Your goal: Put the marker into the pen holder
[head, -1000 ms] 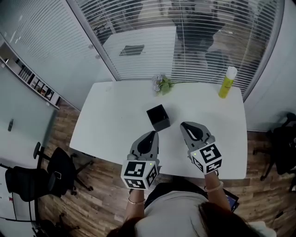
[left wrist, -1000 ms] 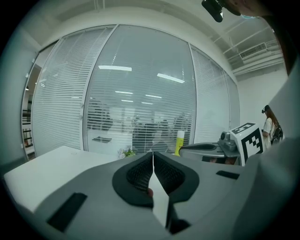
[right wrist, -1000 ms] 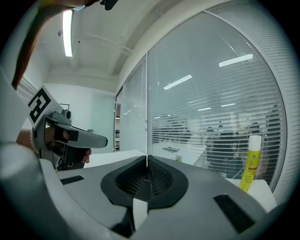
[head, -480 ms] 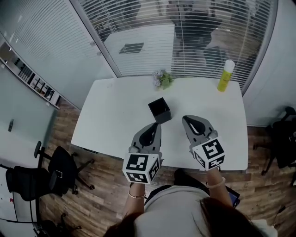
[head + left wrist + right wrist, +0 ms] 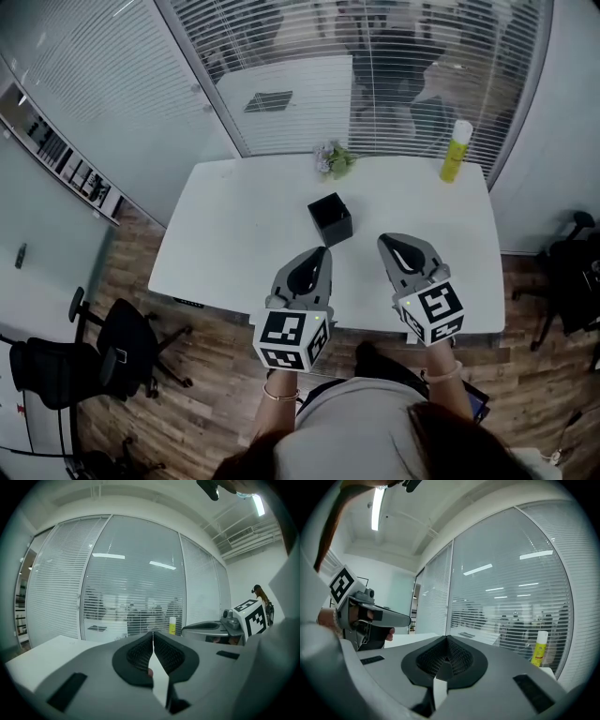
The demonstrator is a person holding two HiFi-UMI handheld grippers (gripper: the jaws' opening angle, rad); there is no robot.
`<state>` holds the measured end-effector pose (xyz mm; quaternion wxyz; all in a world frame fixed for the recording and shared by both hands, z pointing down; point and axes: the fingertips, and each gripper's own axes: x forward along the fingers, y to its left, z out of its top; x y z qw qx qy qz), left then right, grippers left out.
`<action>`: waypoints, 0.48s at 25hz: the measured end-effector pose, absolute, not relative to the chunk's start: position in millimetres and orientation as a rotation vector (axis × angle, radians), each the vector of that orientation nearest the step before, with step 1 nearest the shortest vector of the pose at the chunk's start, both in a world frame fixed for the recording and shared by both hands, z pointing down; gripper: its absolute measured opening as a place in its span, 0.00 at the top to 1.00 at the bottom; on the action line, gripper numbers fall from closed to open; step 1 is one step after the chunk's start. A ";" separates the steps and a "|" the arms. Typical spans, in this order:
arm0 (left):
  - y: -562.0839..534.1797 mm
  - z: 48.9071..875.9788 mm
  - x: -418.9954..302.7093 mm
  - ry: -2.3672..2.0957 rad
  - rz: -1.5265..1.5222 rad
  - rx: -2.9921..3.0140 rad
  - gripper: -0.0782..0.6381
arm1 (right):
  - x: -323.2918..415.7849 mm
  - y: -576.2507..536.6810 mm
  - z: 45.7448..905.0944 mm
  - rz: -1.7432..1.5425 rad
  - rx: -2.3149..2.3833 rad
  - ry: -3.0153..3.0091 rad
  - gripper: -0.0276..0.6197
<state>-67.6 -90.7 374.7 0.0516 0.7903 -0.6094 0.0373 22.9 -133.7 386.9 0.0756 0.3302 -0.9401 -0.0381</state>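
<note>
A black square pen holder (image 5: 330, 218) stands near the middle of the white table (image 5: 234, 225). I see no marker in any view. My left gripper (image 5: 322, 250) hovers just in front of the holder, a little to its left, with its jaws closed. My right gripper (image 5: 387, 238) is beside it, to the right of the holder, also shut with nothing between the pads. In the left gripper view the left gripper (image 5: 153, 633) points over the table toward the blinds. The right gripper view shows the right gripper (image 5: 446, 637) with its jaws pressed together.
A small potted plant (image 5: 335, 160) sits at the table's far edge and a yellow bottle (image 5: 456, 152) at the far right corner. Glass walls with blinds surround the table. A black office chair (image 5: 122, 337) stands on the wood floor at the left.
The head view has shifted slightly, so the table sits a little higher in the picture. Both grippers stay shut, side by side, in front of the pen holder.
</note>
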 end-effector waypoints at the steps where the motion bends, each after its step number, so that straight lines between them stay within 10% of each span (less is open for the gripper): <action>1: -88.7 374.0 -68.0 -1.854 0.110 2.407 0.86 | 24.4 -131.9 387.8 -0.115 0.998 -2.814 0.91; 12: -64.0 376.1 -71.3 -1.842 0.086 2.414 0.86 | 31.5 -104.3 388.6 -0.133 1.040 -2.776 0.91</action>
